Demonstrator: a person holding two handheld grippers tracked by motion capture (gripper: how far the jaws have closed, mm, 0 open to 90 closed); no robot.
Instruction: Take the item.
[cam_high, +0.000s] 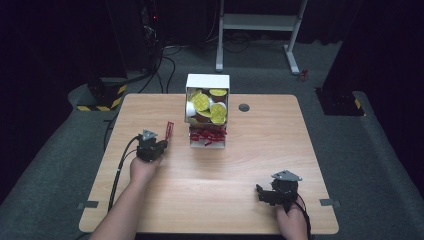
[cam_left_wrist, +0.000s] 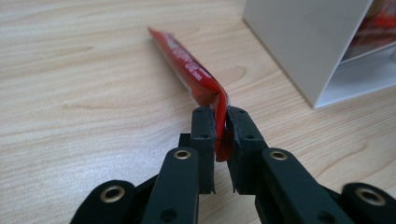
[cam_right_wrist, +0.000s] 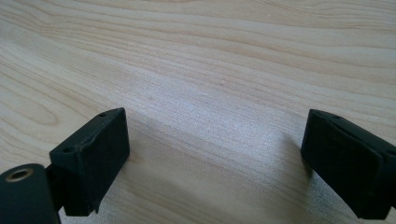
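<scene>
In the high view, a red sachet (cam_high: 169, 130) is held up over the wooden table (cam_high: 150, 210) by the left gripper (cam_high: 161, 143), left of a white dispenser box (cam_high: 207, 81) of yellow-lidded pods (cam_high: 201, 102). In the left gripper view, the sachet's (cam_left_wrist: 196, 77) near end is pinched between almost closed jaws. In the right gripper view, the right gripper (cam_right_wrist: 215, 158) is seen spread wide, nothing held.

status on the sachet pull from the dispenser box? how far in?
Done: one red sachet is out of the white dispenser box. In hand: the left gripper pinches its end, its far tip low over the table, left of the box. Left: setting it down; more red sachets sit in the lower tray. The right gripper rests open, empty.
</scene>
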